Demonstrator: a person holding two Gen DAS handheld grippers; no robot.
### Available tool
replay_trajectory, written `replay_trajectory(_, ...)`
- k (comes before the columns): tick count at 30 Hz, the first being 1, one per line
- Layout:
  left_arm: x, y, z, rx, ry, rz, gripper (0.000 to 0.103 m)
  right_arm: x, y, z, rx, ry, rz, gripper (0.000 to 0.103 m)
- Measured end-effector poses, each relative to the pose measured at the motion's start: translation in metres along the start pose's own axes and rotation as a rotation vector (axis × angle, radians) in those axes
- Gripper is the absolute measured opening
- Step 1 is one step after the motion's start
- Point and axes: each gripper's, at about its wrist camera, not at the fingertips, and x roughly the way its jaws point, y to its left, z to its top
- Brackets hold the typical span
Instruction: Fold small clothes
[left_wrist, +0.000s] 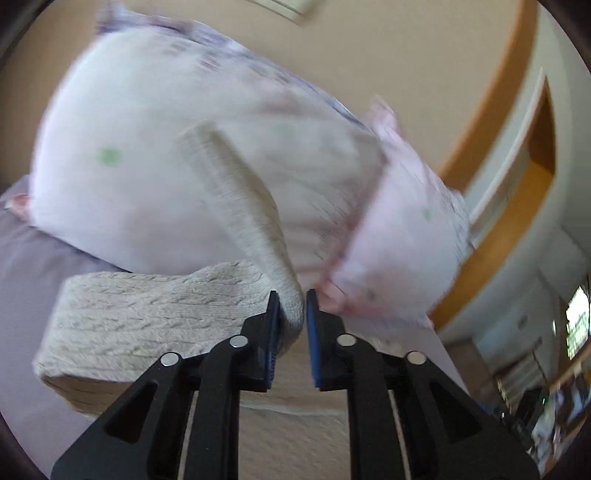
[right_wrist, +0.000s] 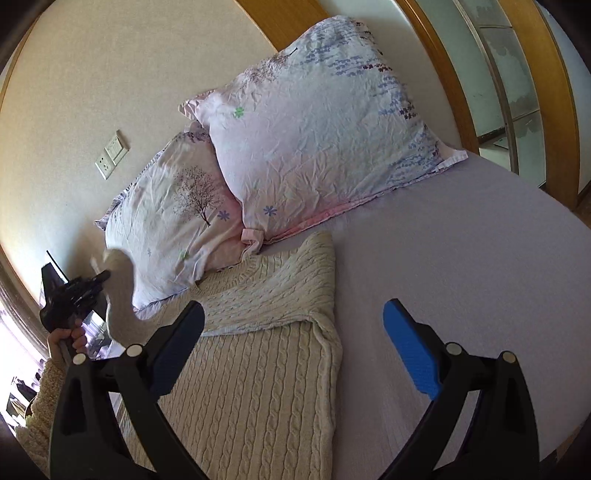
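A cream cable-knit sweater lies on the lilac bed sheet, its right sleeve folded across the chest. My left gripper is shut on the sweater's left sleeve and holds it lifted off the bed; the sleeve hangs in a loop. In the right wrist view the left gripper is at the far left with the raised sleeve. My right gripper is open and empty, above the sweater's right side.
Two pale floral pillows lean at the head of the bed, just beyond the sweater's collar. A beige wall with a socket plate is behind them. A wooden door frame stands at right.
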Motion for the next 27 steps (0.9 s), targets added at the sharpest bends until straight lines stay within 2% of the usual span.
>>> replay_trajectory(1,0.027,-0.031,-0.016,0.068,0.076,-0.031,0.056,0.003,0.0,-0.004,0.001,0.018,0.003,0.097)
replay_trajectory(2,0.047,-0.053,-0.032,0.128,0.136,-0.035,0.062,0.004,0.0,-0.009,0.005,0.036,0.005,0.097)
replay_trajectory(4,0.06,-0.072,-0.053,0.201,0.187,-0.031,0.063,0.001,-0.004,-0.017,0.014,0.07,0.014,0.097)
replay_trajectory(5,0.055,-0.072,-0.058,0.212,0.192,-0.027,0.064,-0.003,-0.006,-0.022,0.013,0.087,0.017,0.097)
replay_trajectory(7,0.029,-0.055,-0.061,0.197,0.153,0.017,0.083,-0.007,-0.013,-0.03,0.009,0.124,0.014,0.097)
replay_trajectory(9,-0.004,-0.03,-0.065,0.177,0.104,0.08,0.089,-0.006,-0.021,-0.038,0.022,0.168,0.024,0.097)
replay_trajectory(11,-0.037,0.004,-0.073,0.162,0.094,0.177,0.09,0.001,-0.028,-0.047,0.052,0.225,0.053,0.097)
replay_trajectory(13,-0.064,0.039,-0.087,0.113,0.126,0.264,0.09,0.011,-0.032,-0.056,0.081,0.281,0.084,0.097)
replay_trajectory(15,-0.084,0.068,-0.103,0.015,0.173,0.284,0.09,0.022,-0.032,-0.065,0.108,0.335,0.115,0.094)
replay_trajectory(17,-0.102,0.101,-0.12,-0.14,0.213,0.21,0.09,0.023,-0.029,-0.07,0.111,0.33,0.131,0.093)
replay_trajectory(19,-0.113,0.118,-0.136,-0.241,0.217,0.133,0.089,0.023,-0.028,-0.074,0.135,0.349,0.174,0.086)
replay_trajectory(21,-0.12,0.122,-0.15,-0.26,0.221,0.111,0.089,0.02,-0.025,-0.079,0.134,0.366,0.196,0.075)
replay_trajectory(23,-0.123,0.12,-0.163,-0.258,0.235,0.088,0.088,0.017,-0.024,-0.088,0.162,0.396,0.256,0.066)
replay_trajectory(25,-0.133,0.114,-0.176,-0.254,0.214,0.035,0.085,0.009,-0.021,-0.098,0.164,0.403,0.292,0.065)
replay_trajectory(26,-0.138,0.113,-0.182,-0.275,0.211,-0.004,0.082,0.005,-0.02,-0.103,0.174,0.415,0.329,0.062)
replay_trajectory(27,-0.144,0.112,-0.19,-0.286,0.206,-0.043,0.073,-0.001,-0.02,-0.109,0.185,0.425,0.368,0.061)
